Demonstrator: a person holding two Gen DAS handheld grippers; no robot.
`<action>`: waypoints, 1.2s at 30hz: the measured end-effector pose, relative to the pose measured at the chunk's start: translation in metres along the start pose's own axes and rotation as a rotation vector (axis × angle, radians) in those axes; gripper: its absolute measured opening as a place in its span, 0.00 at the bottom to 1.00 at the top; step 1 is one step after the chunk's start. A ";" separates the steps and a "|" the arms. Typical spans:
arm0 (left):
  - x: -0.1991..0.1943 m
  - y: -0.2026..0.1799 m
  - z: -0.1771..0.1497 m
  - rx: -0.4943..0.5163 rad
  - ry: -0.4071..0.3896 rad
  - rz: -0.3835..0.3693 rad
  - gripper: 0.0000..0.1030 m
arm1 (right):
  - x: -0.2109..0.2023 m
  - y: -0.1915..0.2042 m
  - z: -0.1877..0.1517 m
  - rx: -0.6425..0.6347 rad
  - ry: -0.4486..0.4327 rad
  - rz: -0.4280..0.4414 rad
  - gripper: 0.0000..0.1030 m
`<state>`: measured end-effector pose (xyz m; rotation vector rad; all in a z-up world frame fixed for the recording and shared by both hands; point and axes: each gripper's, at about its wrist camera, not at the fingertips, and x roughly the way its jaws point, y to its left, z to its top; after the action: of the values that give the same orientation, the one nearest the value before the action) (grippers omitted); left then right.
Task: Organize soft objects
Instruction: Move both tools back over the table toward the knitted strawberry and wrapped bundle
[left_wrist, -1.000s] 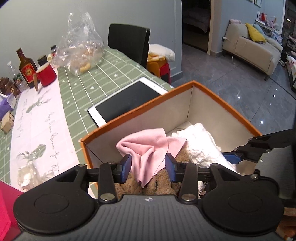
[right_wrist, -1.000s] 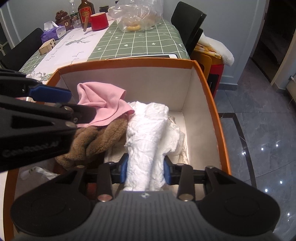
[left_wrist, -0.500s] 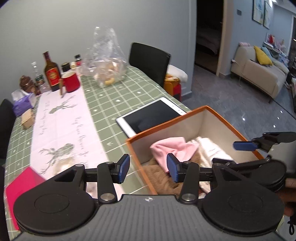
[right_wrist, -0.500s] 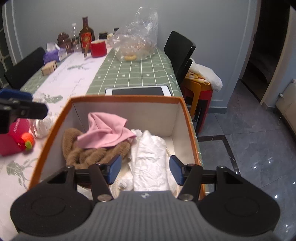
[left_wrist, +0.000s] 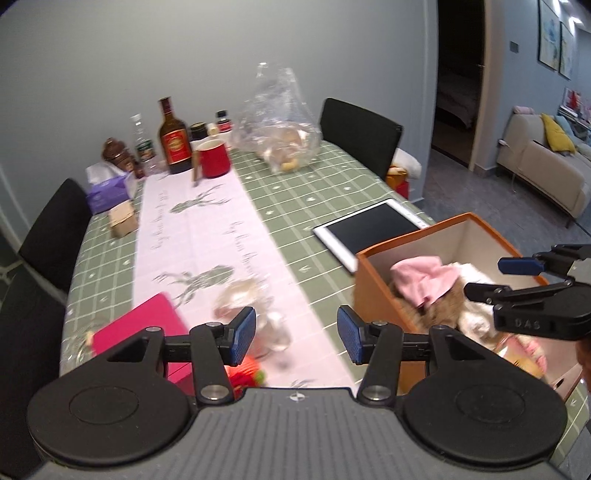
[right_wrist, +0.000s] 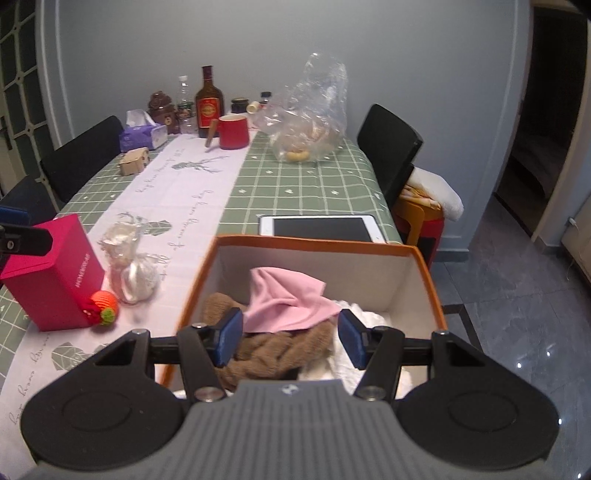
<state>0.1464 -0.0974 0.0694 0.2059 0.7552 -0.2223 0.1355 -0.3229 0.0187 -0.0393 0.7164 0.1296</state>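
Above the orange-rimmed fabric storage box (right_wrist: 424, 266) at the table's near edge, both grippers now pulling up and back compared with a second ago, when each sat low inside it: left around the pink cloth, right around the white crumpled fabric. Leaving the folded pink cloth (right_wrist: 288, 299) draped on top of the brown knitted fuzzy piece (right_wrist: 280, 350), with the white crumpled fabric (right_wrist: 373, 321) lying beside them, all three resting inside the box and none being carried. Meaning, as a judgement, these three soft items being counted as placed and the next pick likely coming from the table. Swinging the left gripper (left_wrist: 296, 335) away from the box toward the table runner; jaws opening, blue pads well apart, nothing between them, touching nothing. Hovering the right gripper (right_wrist: 290, 338) over the box contents; jaws parted to a middling width, empty, pads clear of the cloth below, though looking lined up with it from this angle. Still waiting out on the green checked tablecloth (right_wrist: 314, 184): a small orange crocheted ball with a green tip (right_wrist: 105, 302) just beside the magenta cardboard box (right_wrist: 51, 273), plus a crumpled clear plastic bundle (right_wrist: 129, 266) near it, contents hard to tell. Lying behind the box, a white-framed tablet (right_wrist: 317, 229), not a soft item and probably staying put.
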 end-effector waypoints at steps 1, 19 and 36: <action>-0.001 0.007 -0.005 -0.006 0.002 0.006 0.58 | -0.001 0.006 0.001 -0.009 -0.006 0.007 0.55; 0.011 0.106 -0.105 -0.177 0.091 0.044 0.59 | 0.031 0.142 0.001 -0.146 0.029 0.179 0.55; 0.046 0.128 -0.147 -0.214 0.180 0.035 0.65 | 0.126 0.178 -0.010 0.240 0.146 0.206 0.45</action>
<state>0.1173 0.0578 -0.0537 0.0363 0.9472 -0.0892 0.1998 -0.1340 -0.0700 0.2573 0.8772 0.2387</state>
